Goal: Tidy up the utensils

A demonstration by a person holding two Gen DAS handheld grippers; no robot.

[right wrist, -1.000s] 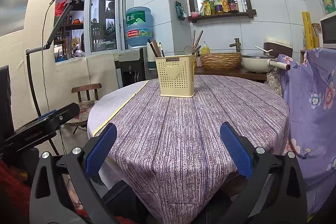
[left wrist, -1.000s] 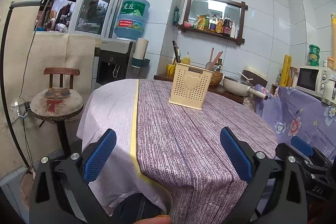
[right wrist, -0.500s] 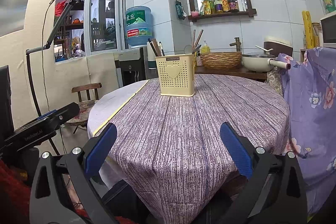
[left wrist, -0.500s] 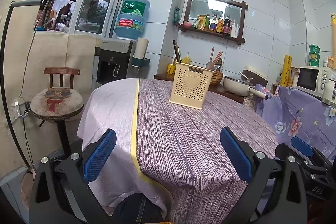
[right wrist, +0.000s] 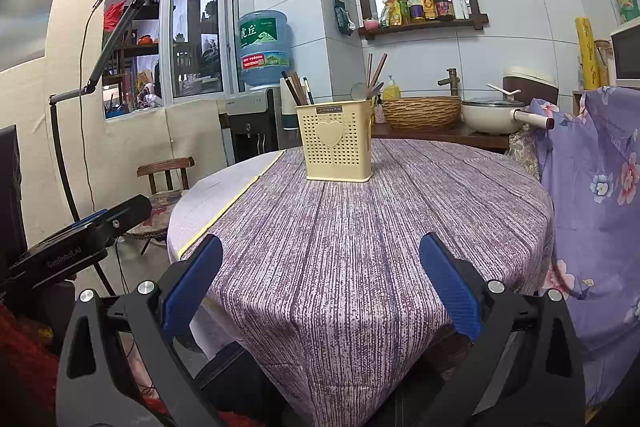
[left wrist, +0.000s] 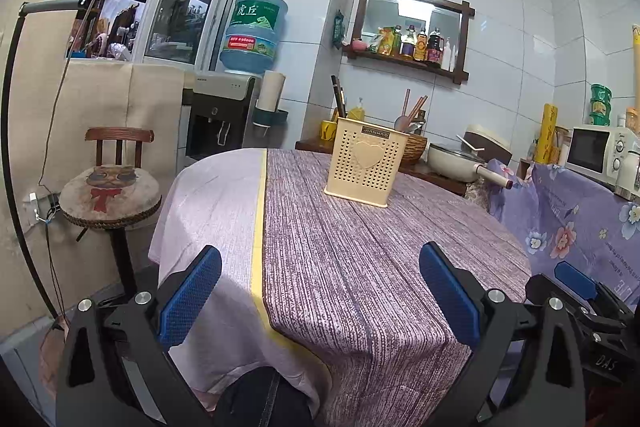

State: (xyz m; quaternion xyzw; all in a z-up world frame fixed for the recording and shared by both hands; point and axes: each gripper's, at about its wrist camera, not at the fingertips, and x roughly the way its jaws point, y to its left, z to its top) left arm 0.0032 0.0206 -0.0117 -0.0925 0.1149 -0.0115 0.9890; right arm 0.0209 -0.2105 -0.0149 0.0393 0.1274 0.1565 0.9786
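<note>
A cream perforated utensil holder (left wrist: 365, 164) with a heart on its front stands on the far part of the round table (left wrist: 360, 267). It also shows in the right wrist view (right wrist: 336, 145). Chopsticks (right wrist: 295, 89) stick up from its left side, and a spoon and more sticks (right wrist: 374, 75) from its right side. My left gripper (left wrist: 320, 291) is open and empty at the table's near edge. My right gripper (right wrist: 320, 275) is open and empty, also at the near edge. The right gripper shows at the right of the left wrist view (left wrist: 580, 291). The left gripper shows at the left of the right wrist view (right wrist: 84, 235).
The table wears a purple striped cloth over a white one (left wrist: 208, 203). A round stool (left wrist: 110, 191) stands to the left. Behind the table are a water dispenser (left wrist: 224, 115), a wicker basket (right wrist: 420, 111) and a pot (right wrist: 494, 115). A floral purple cloth (right wrist: 600, 187) hangs at the right.
</note>
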